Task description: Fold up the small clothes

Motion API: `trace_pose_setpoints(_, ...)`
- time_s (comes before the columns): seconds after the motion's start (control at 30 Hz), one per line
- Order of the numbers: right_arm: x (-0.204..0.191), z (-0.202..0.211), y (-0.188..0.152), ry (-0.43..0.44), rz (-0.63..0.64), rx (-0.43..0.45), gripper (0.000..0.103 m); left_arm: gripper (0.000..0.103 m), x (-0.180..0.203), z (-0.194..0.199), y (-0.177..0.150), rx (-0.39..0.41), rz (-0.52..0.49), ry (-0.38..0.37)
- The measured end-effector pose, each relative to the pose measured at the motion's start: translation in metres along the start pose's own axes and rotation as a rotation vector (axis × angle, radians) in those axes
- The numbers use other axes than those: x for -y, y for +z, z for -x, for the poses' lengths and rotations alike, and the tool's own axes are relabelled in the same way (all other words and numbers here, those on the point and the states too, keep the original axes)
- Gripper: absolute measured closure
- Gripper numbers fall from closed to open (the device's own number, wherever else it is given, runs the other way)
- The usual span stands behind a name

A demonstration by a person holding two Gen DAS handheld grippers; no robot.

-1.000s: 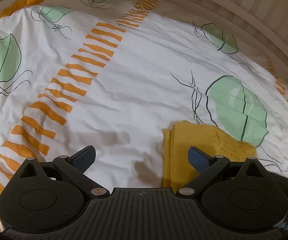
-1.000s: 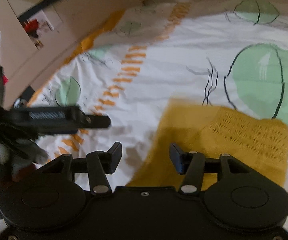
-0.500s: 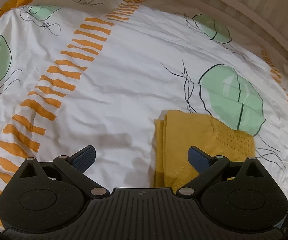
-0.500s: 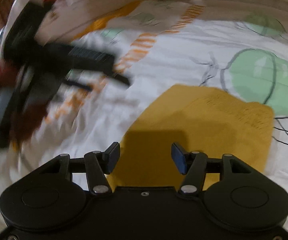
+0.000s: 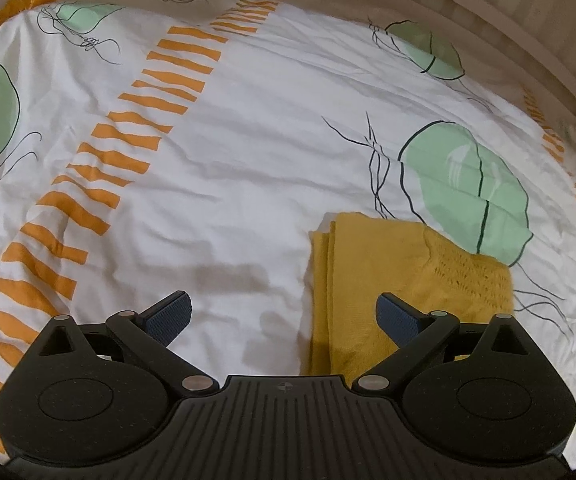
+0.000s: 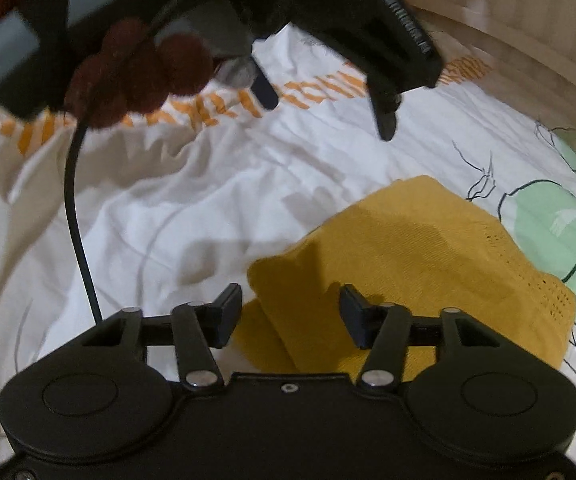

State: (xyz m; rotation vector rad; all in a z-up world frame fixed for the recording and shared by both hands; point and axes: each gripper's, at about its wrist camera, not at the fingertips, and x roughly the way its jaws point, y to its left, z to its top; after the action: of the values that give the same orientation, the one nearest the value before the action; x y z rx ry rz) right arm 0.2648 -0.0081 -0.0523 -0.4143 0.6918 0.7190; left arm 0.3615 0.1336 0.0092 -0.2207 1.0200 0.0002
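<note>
Now folded yellow garment lies under half-closed, closing right claw.

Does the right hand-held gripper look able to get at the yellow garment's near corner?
Probably yes: the right hand-held gripper has open, just narrowing jaws straddling the yellow garment corner, nothing between. The left hand-held gripper hangs farther off.

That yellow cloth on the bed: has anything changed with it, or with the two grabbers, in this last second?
The right gripper has swung over the near corner of the folded yellow cloth, its jaws just closing a little, with nothing gripped yet. The left gripper stayed open above the bedsheet, holding nothing. The cloth itself lies folded as before.
</note>
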Motion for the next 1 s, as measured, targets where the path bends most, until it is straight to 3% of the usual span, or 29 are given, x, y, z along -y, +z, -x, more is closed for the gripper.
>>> trace_pose_setpoints(0.07,-0.004,0.0,-0.003,-0.011,0.036,-0.007,0.052,0.003,0.001,0.0,0.0,-0.002,0.0,0.001)
trace_pose_setpoints(0.13,-0.003,-0.002,-0.005,-0.014,0.042,0.006,0.072,0.003,0.001,-0.001,0.0,-0.001,0.0,0.001)
trace_pose_setpoints(0.23,0.003,0.001,-0.004,-0.022,0.011,0.019,0.093,0.003,0.0,-0.001,0.0,-0.002,-0.003,0.001)
trace_pose_setpoints(0.43,0.013,0.035,0.003,0.034,0.018,0.047,0.094,0.003,0.0,0.0,-0.002,0.0,-0.013,0.001)
trace_pose_setpoints(0.6,-0.002,0.034,-0.008,0.08,0.113,-0.04,0.093,0.003,0.008,-0.008,-0.006,-0.015,-0.035,0.009)
trace_pose_setpoints(0.73,0.006,0.021,-0.019,0.077,0.021,-0.01,0.075,0.003,0.014,-0.011,-0.013,-0.009,-0.069,0.014)
trace_pose_setpoints(0.77,0.011,0.023,-0.02,0.098,-0.026,0.006,0.067,0.003,0.015,-0.012,-0.013,-0.007,-0.074,0.017)
trace_pose_setpoints(0.83,0.022,0.031,-0.023,0.123,-0.091,0.044,0.034,0.003,0.015,-0.014,-0.014,-0.005,-0.073,0.019)
trace_pose_setpoints(0.87,0.027,0.037,-0.025,0.124,-0.117,0.062,0.028,0.003,0.015,-0.015,-0.015,-0.005,-0.071,0.018)
trace_pose_setpoints(1.0,0.062,0.055,-0.038,0.097,-0.268,0.116,0.025,0.004,0.016,-0.019,-0.019,-0.018,-0.066,-0.008)
